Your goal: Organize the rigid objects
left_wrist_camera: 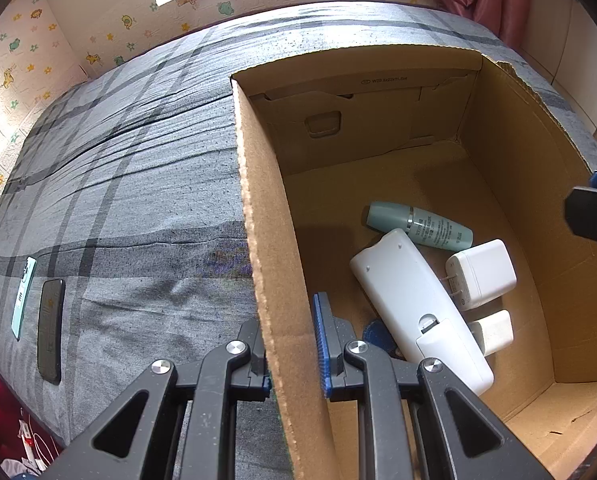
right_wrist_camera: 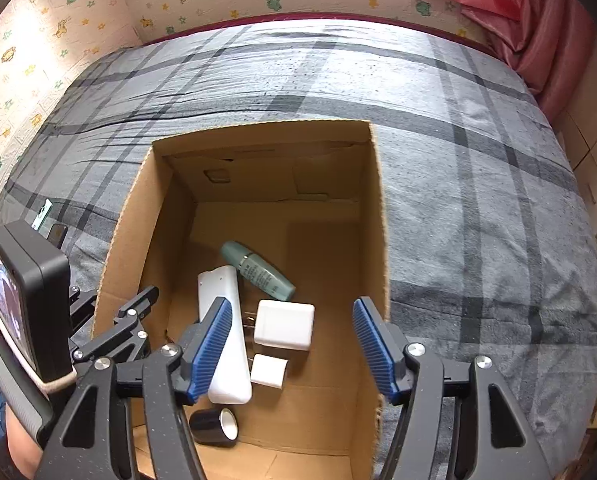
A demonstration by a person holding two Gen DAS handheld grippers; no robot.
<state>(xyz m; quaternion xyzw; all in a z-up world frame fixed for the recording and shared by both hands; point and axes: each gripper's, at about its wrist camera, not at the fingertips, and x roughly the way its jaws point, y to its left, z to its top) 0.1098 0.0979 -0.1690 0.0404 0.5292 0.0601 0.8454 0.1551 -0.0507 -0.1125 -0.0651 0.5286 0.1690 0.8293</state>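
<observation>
**Ana:** Rigid objects are mostly packed already, I'd say. Ahead of the right tool (right_wrist_camera: 292,346), on the floor of the cardboard box (right_wrist_camera: 378,216), lie a white remote (right_wrist_camera: 222,304), a green bottle (right_wrist_camera: 258,270), a large white charger (right_wrist_camera: 284,324) and a small white charger (right_wrist_camera: 268,370). A dark roll (right_wrist_camera: 216,426) sits nearest the tool, below its left finger.

**Ben:** And the tools themselves?

**Ana:** The right tool hangs over the box, spread wide, holding nothing. The left tool (left_wrist_camera: 294,354) straddles the box's side wall, one finger outside and one inside; there is a gap beside the inner pad, so I judge it isn't clamped.

**Ben:** Anything left out?

**Ana:** Far to the left of the left tool, on the bed (left_wrist_camera: 138,184), a black phone (left_wrist_camera: 51,330) and a mint-green phone (left_wrist_camera: 23,296) lie just beside each other. Those two look like the remaining work.
</observation>
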